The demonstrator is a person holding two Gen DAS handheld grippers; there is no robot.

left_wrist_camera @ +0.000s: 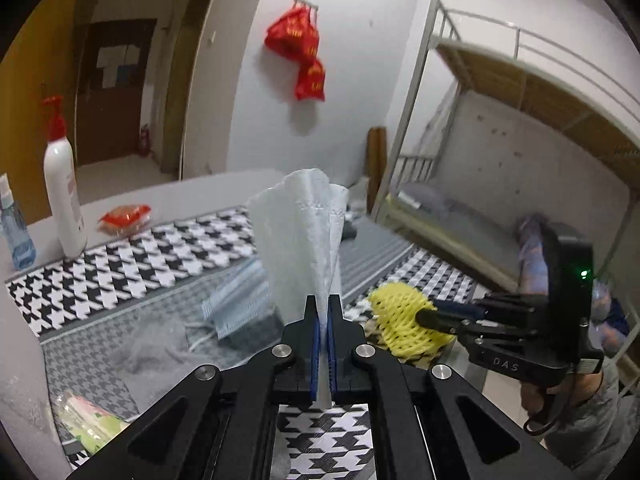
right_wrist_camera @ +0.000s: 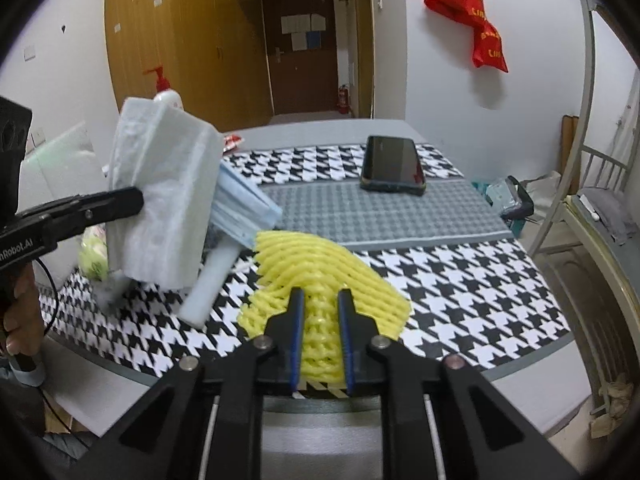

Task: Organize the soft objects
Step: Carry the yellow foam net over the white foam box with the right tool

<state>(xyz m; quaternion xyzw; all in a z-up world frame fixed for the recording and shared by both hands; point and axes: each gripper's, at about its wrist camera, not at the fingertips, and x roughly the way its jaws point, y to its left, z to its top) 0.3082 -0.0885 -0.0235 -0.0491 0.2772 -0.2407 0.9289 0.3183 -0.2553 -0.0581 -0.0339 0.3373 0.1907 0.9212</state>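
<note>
The left gripper (left_wrist_camera: pixel 324 312) has its fingers (left_wrist_camera: pixel 311 332) pinched tight on a folded white tissue (left_wrist_camera: pixel 298 232). The tissue is gripped at its narrow lower end, which pokes out behind the blue pads, and the rest fans upward and forward, clear of the counter (left_wrist_camera: pixel 120 256). From the right wrist view the same tissue (right_wrist_camera: pixel 160 200) hangs lifted in the left gripper (right_wrist_camera: pixel 136 200), its bottom edge above the houndstooth cloth (right_wrist_camera: pixel 460 280).

The right gripper (right_wrist_camera: pixel 322 308) is closed down on a yellow foam net (right_wrist_camera: pixel 316 276). The net sits squarely between the two fingers (right_wrist_camera: pixel 297 328), squeezed by the pads, with most of it spreading forward and to both sides over the cloth. In the left wrist view the net (left_wrist_camera: pixel 396 320) lies just right of the tissue, with the right gripper (left_wrist_camera: pixel 426 316) coming in from the right side, a hand (left_wrist_camera: pixel 560 392) on its handle.

Blue face masks (left_wrist_camera: pixel 236 300) lie on the cloth to the left of the lifted tissue, a white foam block (right_wrist_camera: pixel 210 280) beneath them. A phone (right_wrist_camera: pixel 394 164) rests farther back on the grey mat (right_wrist_camera: pixel 360 212), well apart from both grippers. A pump bottle (left_wrist_camera: pixel 64 192) stands at the far left edge.
</note>
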